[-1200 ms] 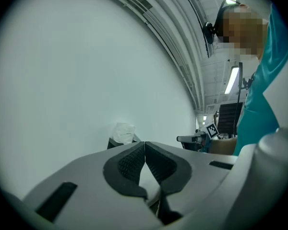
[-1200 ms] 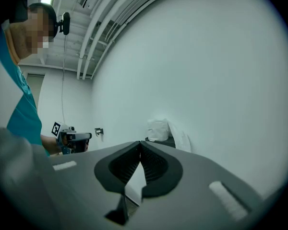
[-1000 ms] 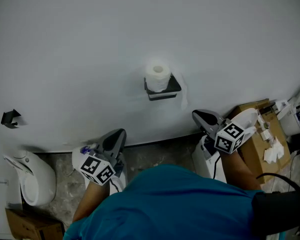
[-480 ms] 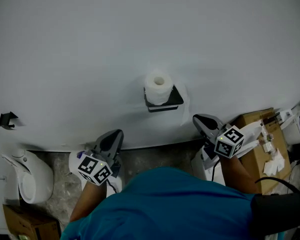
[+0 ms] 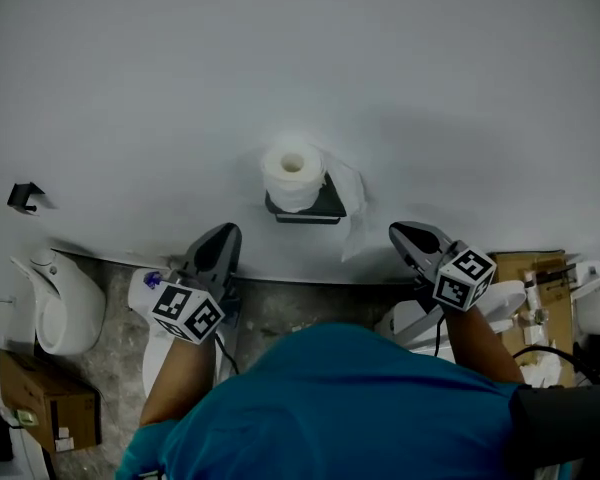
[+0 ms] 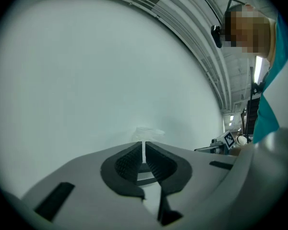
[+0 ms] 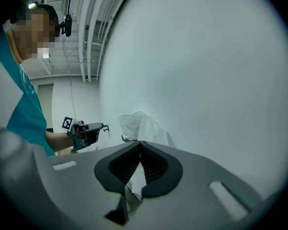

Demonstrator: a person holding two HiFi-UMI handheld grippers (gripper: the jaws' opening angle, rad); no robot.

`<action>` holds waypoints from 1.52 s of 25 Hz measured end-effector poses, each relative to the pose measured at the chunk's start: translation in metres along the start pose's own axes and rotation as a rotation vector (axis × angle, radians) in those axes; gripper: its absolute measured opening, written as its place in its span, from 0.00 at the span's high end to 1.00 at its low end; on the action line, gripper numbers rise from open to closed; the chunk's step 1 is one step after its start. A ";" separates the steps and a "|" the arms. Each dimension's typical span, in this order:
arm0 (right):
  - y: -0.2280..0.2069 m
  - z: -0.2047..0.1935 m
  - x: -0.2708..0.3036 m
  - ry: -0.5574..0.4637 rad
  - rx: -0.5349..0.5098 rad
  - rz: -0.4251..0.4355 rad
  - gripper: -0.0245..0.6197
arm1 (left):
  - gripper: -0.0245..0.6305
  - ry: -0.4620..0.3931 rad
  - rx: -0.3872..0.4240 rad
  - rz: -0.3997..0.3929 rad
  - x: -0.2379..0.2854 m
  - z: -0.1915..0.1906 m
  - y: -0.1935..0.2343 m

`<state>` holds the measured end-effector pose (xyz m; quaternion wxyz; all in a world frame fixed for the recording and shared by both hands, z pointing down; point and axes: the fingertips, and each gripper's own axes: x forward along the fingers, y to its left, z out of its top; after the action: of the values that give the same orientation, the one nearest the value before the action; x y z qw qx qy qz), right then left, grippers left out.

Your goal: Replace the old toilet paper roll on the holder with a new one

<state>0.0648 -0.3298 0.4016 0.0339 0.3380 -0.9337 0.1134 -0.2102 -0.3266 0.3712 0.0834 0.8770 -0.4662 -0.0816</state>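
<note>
A white toilet paper roll [image 5: 293,176] stands on a black holder [image 5: 305,209] fixed to the white wall, with a loose sheet [image 5: 350,206] hanging off its right side. My left gripper [image 5: 225,232] is below and left of the roll, shut and empty, clear of the wall. The right gripper [image 5: 400,234], also shut with nothing in it, is below and right of the roll. In the left gripper view the roll [image 6: 147,132] shows just past the shut jaws [image 6: 144,148]. The right gripper view has the roll [image 7: 132,125] beyond its shut jaws [image 7: 140,145].
A white floor fixture [image 5: 56,313] and a cardboard box [image 5: 42,397] stand at the left. A small black hook [image 5: 22,196] is on the wall there. Another cardboard box [image 5: 540,272] and white items lie at the right. The person's teal top fills the bottom.
Both grippers have come closer to the wall and the roll, staying shut. The view has shifted, so the roll now sits lower and further left.
</note>
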 end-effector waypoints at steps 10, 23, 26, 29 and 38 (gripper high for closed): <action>0.008 -0.003 0.002 -0.023 0.000 -0.005 0.95 | 0.53 0.054 0.019 -0.085 0.042 0.005 -0.007; -0.002 -0.009 -0.034 -0.040 0.021 -0.090 0.95 | 0.08 0.235 0.123 -0.068 0.137 -0.020 -0.025; -0.006 -0.011 -0.043 -0.042 0.024 -0.105 0.95 | 0.08 0.272 0.156 -0.021 0.150 -0.027 -0.019; -0.009 -0.012 -0.049 -0.043 0.029 -0.115 0.95 | 0.08 0.298 0.189 0.010 0.158 -0.031 -0.017; -0.015 -0.012 -0.056 -0.045 0.027 -0.122 0.95 | 0.08 0.353 0.261 0.091 0.175 -0.040 -0.014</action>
<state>0.1175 -0.3036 0.4082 0.0150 0.3974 -0.9102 0.1160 -0.0938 -0.4618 0.3959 0.0528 0.8591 -0.4900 0.1379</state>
